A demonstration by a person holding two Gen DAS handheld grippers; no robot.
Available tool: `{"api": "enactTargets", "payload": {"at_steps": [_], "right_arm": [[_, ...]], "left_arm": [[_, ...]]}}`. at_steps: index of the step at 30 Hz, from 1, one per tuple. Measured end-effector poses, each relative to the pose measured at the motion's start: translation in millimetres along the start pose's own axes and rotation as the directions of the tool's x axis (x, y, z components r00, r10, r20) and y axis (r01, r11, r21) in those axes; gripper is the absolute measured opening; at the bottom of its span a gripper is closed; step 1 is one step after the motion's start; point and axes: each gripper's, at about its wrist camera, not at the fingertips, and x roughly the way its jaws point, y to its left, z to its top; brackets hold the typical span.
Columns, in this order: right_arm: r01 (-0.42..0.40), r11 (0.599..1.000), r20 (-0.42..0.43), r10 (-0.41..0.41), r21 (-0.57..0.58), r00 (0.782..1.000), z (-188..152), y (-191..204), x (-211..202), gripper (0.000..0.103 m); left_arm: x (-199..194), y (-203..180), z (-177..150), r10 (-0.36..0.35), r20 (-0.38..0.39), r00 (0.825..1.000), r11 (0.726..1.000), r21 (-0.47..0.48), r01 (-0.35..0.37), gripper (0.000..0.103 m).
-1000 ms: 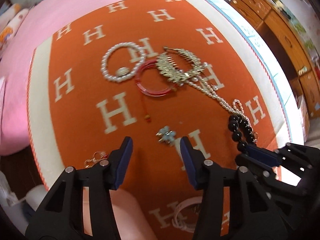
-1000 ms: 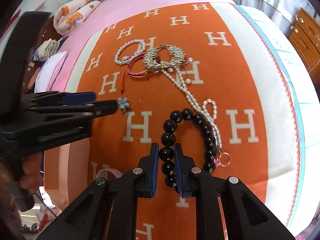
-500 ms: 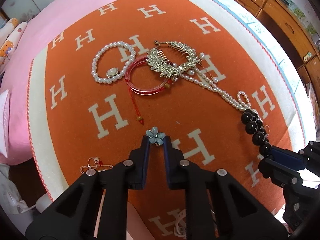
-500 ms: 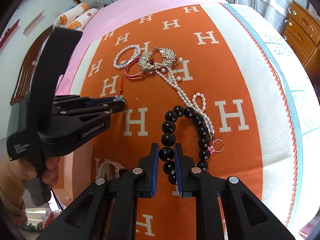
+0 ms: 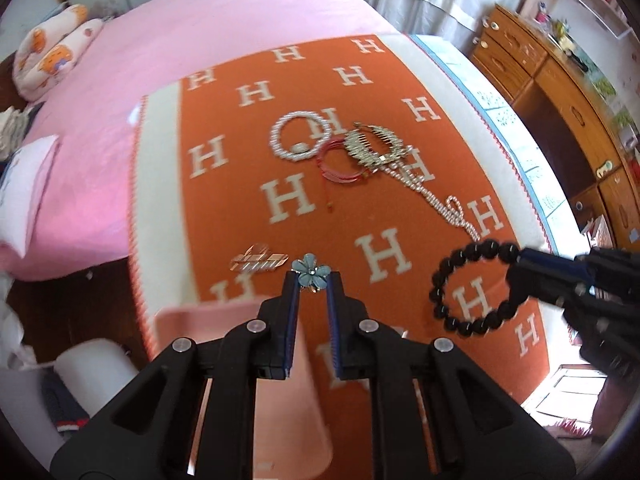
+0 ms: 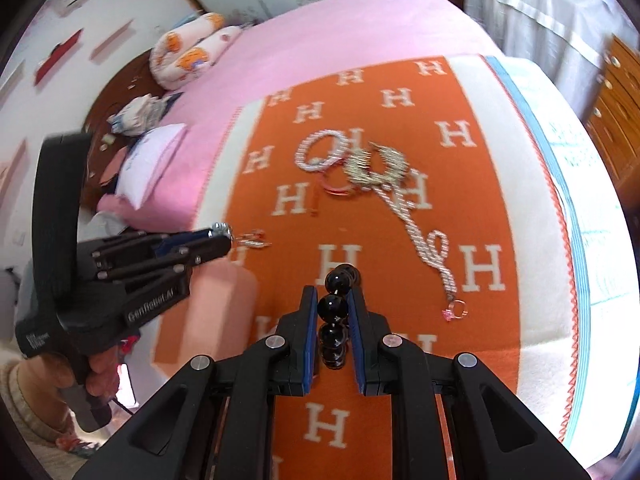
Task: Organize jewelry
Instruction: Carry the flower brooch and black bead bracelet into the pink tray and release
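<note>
gripping blue flower brooch point(image 5: 310, 273), left gripper point(image 5: 311, 280); right gripper point(image 6: 333, 300) clamped on black bead bracelet point(image 6: 332, 307).

You have a little blue flower pin point(image 5: 311, 275) pinched at its sides, up off the orange blanket, its petals facing up. Your other catch is the black bead bracelet point(image 5: 472, 286) — big shiny round beads, gripped at one side so the rest hangs as an open ring.

Still lying on the blanket: a white pearl bracelet point(image 5: 301, 139) in a flat circle, a red cord bangle point(image 5: 340, 164) touching it, a gold leafy hair comb point(image 5: 374, 145) partly on top of the bangle, and a long pearl strand point(image 5: 438, 204) trailing away — with a small pink-stone ring point(image 6: 454, 312) at its end. A small gold clip point(image 5: 259, 261) lies near the blanket's edge.
</note>
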Motion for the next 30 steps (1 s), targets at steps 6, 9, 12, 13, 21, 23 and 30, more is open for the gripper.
{"api": "enactTargets", "payload": {"at_steps": [6, 9, 12, 13, 21, 23, 30], "right_arm": [[-0.033, 0.984, -0.001, 0.033, -0.176, 0.999, 5.3, 57.7, -24.7, 0.015], [-0.045, 0.963, -0.014, 0.043, -0.264, 0.999, 8.9, 88.5, -31.6, 0.015], [-0.057, 0.939, -0.023, 0.052, -0.339, 0.998, 13.2, 119.0, -36.1, 0.015], [-0.062, 0.93, -0.027, 0.056, -0.362, 0.998, 15.0, 129.3, -37.1, 0.015], [-0.107, 0.87, -0.063, 0.088, -0.481, 0.994, 25.0, 197.0, -37.7, 0.015], [-0.12, 0.861, -0.081, 0.092, -0.495, 0.992, 26.0, 211.9, -34.3, 0.015], [-0.165, 0.84, -0.183, 0.079, -0.517, 0.98, 28.8, 246.8, 3.3, 0.015]], "left_arm": [[-23.3, 28.3, -46.5, 0.068, -0.002, 0.998, 0.993, -0.096, -0.068, 0.011], [-19.3, 44.4, -69.5, 0.09, -0.023, 0.996, 0.983, -0.157, -0.092, 0.011], [-6.0, 56.6, -92.3, 0.103, -0.05, 0.993, 0.972, -0.205, -0.112, 0.011], [-0.5, 60.3, -100.8, 0.101, -0.065, 0.993, 0.968, -0.223, -0.113, 0.011], [23.4, 59.9, -154.4, 0.077, -0.134, 0.988, 0.955, -0.276, -0.112, 0.011], [27.4, 62.2, -164.7, 0.065, -0.156, 0.986, 0.948, -0.3, -0.11, 0.011], [25.4, 70.8, -185.0, 0.046, -0.148, 0.988, 0.924, -0.369, -0.098, 0.011]]}}
